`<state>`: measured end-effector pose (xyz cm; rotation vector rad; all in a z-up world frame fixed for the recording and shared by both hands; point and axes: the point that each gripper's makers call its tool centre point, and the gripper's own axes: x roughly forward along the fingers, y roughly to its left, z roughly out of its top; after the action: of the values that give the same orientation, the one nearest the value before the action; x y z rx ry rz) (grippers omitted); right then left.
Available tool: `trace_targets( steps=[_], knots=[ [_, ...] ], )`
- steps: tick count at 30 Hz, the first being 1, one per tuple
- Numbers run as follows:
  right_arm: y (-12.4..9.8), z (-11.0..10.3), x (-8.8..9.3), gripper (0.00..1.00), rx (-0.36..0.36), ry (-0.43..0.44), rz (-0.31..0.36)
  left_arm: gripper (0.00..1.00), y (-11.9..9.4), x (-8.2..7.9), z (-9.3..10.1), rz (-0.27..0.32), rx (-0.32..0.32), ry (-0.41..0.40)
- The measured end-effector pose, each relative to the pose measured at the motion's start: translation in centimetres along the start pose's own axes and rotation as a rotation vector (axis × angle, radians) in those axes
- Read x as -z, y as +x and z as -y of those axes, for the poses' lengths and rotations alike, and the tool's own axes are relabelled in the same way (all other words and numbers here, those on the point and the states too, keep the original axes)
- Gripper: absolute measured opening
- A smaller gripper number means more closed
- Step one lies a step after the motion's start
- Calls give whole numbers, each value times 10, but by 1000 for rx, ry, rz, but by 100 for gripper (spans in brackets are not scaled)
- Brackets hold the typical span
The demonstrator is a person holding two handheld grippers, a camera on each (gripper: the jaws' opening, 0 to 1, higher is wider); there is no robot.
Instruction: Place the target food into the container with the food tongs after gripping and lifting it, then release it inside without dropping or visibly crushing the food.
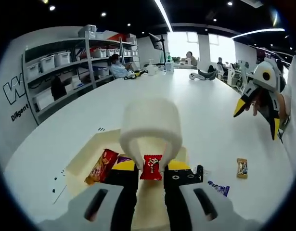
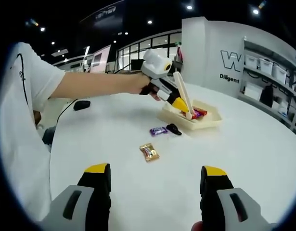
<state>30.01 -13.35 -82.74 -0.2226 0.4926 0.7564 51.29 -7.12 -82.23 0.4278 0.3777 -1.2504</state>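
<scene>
My left gripper (image 1: 151,177) is shut on cream food tongs (image 1: 150,126), whose loop rises between the jaws. The tong tips pinch a red candy packet (image 1: 151,167) over the cream tray (image 1: 85,156). An orange-red packet (image 1: 102,166) and a purple one (image 1: 123,159) lie in the tray. In the right gripper view the left gripper (image 2: 179,102) holds the tongs (image 2: 183,91) slanting down into the tray (image 2: 208,124). My right gripper (image 2: 155,179) is open and holds nothing above the table; it also appears at the right edge of the left gripper view (image 1: 256,103).
On the white table (image 2: 114,120) outside the tray lie a gold candy (image 2: 149,151), a purple candy (image 2: 158,130) and a small black object (image 2: 173,129). A person's arm (image 2: 95,84) reaches across. Shelves with bins (image 1: 66,62) and seated people stand beyond the far end.
</scene>
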Motion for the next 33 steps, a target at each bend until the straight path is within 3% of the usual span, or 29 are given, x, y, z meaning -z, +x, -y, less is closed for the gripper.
trace_targets(
  steps=[33],
  knots=[
    [1,-1,3,73,-11,-2,-2,20,9,6,-7,-35,-29,102]
  ],
)
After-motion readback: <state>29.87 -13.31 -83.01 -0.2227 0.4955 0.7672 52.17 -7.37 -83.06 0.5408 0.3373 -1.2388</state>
